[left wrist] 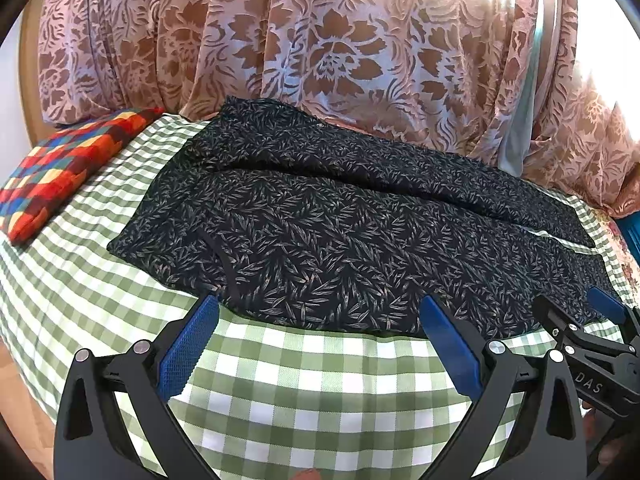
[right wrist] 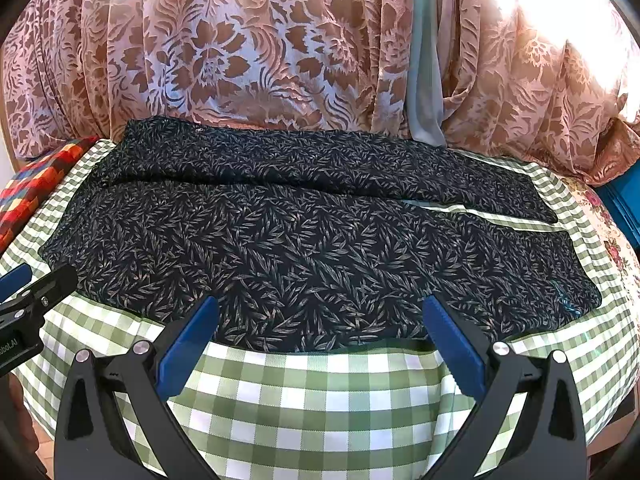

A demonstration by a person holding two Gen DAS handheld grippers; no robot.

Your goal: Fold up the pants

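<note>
Dark leaf-print pants (left wrist: 320, 216) lie flat on a green-and-white checked cloth (left wrist: 320, 392), waist at the left and both leg cuffs at the right. The two legs run side by side with a thin gap near the cuffs (right wrist: 480, 212). My left gripper (left wrist: 320, 308) is open at the pants' near edge, close to the waist end, with nothing between its fingers. My right gripper (right wrist: 320, 308) is also open and holds nothing, at the near edge of the closer leg (right wrist: 360, 272). Each gripper shows at the side of the other's view: right gripper (left wrist: 580, 308), left gripper (right wrist: 38, 278).
A bright patchwork cushion (left wrist: 60, 172) lies on the cloth left of the waist. A pink floral curtain (left wrist: 320, 60) hangs right behind the far leg. A flowered cloth (right wrist: 608, 232) and a blue object (right wrist: 628, 200) sit beyond the cuffs at the right.
</note>
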